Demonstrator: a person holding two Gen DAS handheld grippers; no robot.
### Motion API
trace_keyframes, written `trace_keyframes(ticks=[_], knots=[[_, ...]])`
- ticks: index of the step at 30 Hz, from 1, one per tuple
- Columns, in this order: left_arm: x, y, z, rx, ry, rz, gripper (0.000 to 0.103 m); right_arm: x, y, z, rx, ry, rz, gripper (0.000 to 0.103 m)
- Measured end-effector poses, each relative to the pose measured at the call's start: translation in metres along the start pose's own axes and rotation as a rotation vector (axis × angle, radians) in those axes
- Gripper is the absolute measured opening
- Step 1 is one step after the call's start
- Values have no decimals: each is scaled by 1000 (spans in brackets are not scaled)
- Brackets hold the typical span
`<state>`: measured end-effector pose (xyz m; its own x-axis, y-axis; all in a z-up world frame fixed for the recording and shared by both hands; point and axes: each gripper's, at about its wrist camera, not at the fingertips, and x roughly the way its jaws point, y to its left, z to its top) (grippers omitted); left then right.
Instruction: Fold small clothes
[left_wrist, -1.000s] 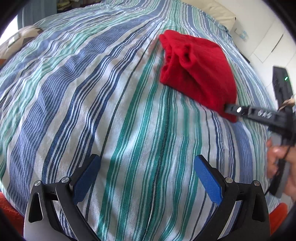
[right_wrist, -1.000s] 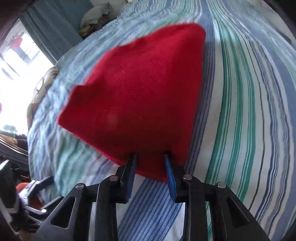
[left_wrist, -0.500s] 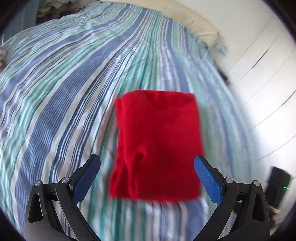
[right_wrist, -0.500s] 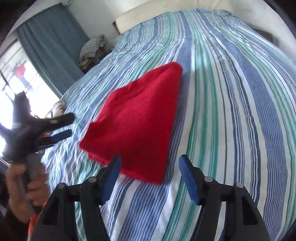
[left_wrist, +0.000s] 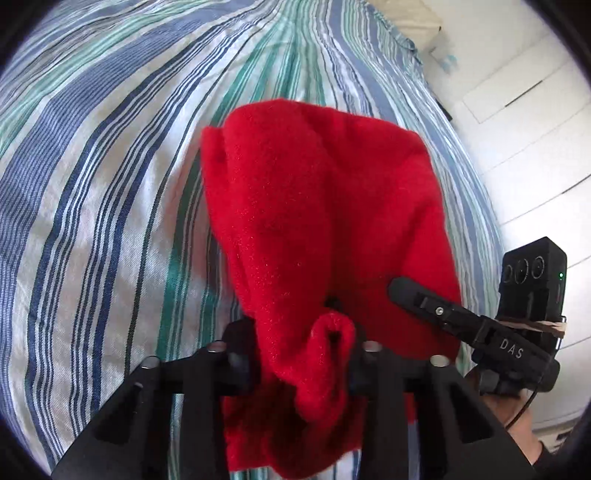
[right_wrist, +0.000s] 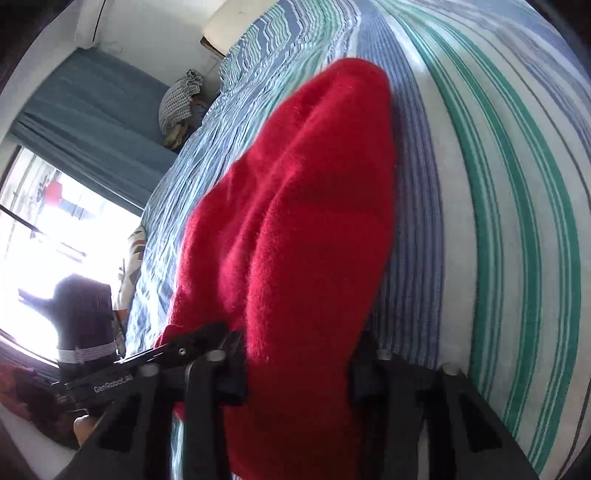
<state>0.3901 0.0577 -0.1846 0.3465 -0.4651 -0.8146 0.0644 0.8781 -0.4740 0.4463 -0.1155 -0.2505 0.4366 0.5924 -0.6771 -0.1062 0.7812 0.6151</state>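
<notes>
**Red garment, gripped at both near corners, on the striped bed**

We are holding the left gripper clamped on the near edge of the red garment; its jaws have just been closing, and a bunched roll of red fleece is now sitting squeezed between them. We are likewise holding the right gripper closed on the same garment, its jaws having just been narrowing too, with thick red cloth filling the gap between them. Each gripper is showing in the other's view, close beside its neighbour: the right one at the garment's near right corner.

The garment is lying as a compact, roughly rectangular packet on the striped bedcover, toward the bed's near edge, its far end resting flat on the cover. We are judging it partly folded already, with at least one more fold, or a carry to a pile, remaining; no finished pile is showing.

Writing we are reading: "DAS" on the right gripper's arm, and "GenRobot.AI" on the left gripper's arm in the right wrist view. A blue curtain is hanging past the bed's far corner.
</notes>
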Motion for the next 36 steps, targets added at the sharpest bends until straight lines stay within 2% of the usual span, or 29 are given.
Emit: trace_keyframes(ticks=[4,11,14,16,17,18,19,20,21,22,23,24,25,26,28,31,36], knots=[[-32,-33,6,86,-76,-2,26,-38,47,11,-189,-97,-97,32],[-118,-89,48,173,-264,-94,26,-122,99,60,-282,-307,-53,32],[-116,-99,57,193,-251,-76,29,-130,107,68,-283,-317,-72,32],[-91,-93,53,177,-185,-50,35,-117,96,63,-253,-274,-114,32],[-72,-85,46,158,-130,-27,41,-113,88,57,-231,-245,-129,35],[-53,-76,37,141,-84,14,48,-93,72,48,-192,-166,-171,44],[-33,-62,24,123,-27,84,48,-81,59,37,-165,-96,-230,51],[-21,-50,9,115,13,156,46,-69,45,26,-140,-36,-300,65],[-18,-41,-9,118,29,213,48,-65,34,11,-128,-16,-345,67],[-25,-34,-25,126,14,218,51,-73,26,-9,-128,-32,-343,67],[-40,-32,-43,144,-22,229,61,-85,23,-29,-135,-55,-331,71],[-57,-33,-62,175,-65,278,76,-96,22,-43,-141,-70,-332,81],[-72,-37,-77,206,-105,332,84,-111,23,-65,-151,-92,-343,85],[-88,-42,-95,246,-156,392,97,-123,25,-82,-159,-110,-352,91],[-114,-55,-120,302,-224,481,100,-144,29,-108,-165,-129,-373,95],[-137,-76,-148,329,-251,574,101,-175,40,-143,-184,-143,-417,97],[-171,-107,-184,287,-327,651,101,-217,50,-191,-223,-145,-466,97]])
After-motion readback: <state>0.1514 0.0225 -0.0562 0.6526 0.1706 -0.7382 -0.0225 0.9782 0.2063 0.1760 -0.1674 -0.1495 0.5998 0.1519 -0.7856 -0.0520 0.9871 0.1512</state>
